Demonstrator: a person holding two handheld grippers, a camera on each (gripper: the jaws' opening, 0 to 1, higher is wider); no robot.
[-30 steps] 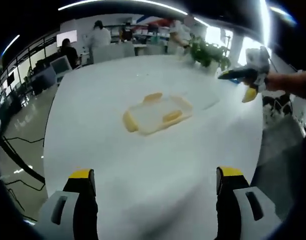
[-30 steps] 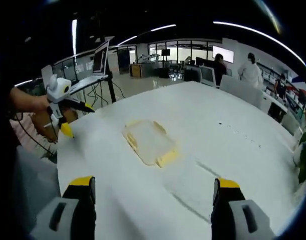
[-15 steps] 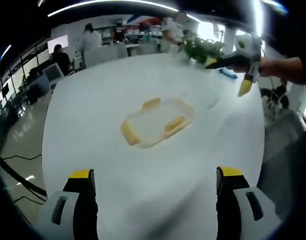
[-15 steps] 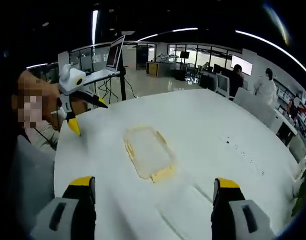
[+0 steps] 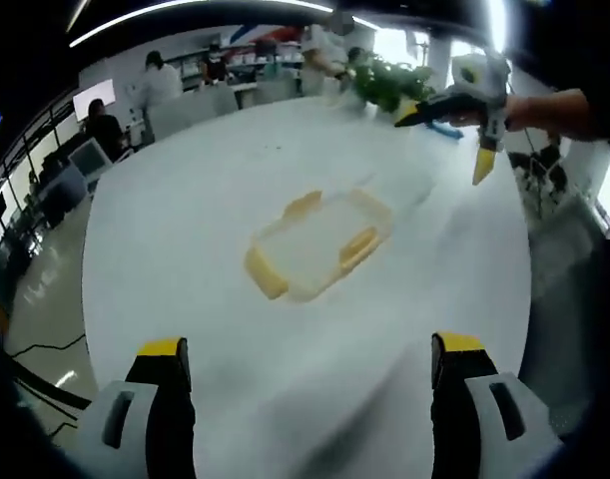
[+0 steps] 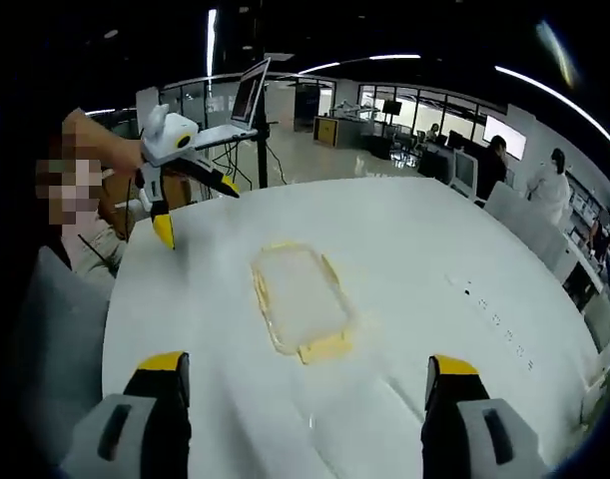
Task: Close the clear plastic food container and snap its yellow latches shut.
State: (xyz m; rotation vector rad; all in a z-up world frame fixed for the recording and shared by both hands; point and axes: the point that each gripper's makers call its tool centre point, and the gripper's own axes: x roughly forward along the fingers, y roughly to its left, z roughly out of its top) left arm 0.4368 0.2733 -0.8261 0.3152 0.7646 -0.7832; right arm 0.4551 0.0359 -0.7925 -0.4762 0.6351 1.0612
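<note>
While we approach: the container (image 5: 317,242) lies mid-table (image 5: 185,220), lid seemingly on, well apart from both grippers.
Left gripper (image 5: 303,364): jaws spread, empty.
Right gripper (image 6: 303,371): same.
Next: we should descend squarely over one yellow latch (image 5: 266,273).

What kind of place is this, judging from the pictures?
Probably an open-plan office or lab: a large white table holding a clear food container, desks with monitors behind, a laptop on a stand, and a potted plant.

Left gripper (image 5: 303,364) and right gripper (image 6: 300,374) gape, empty.
</note>
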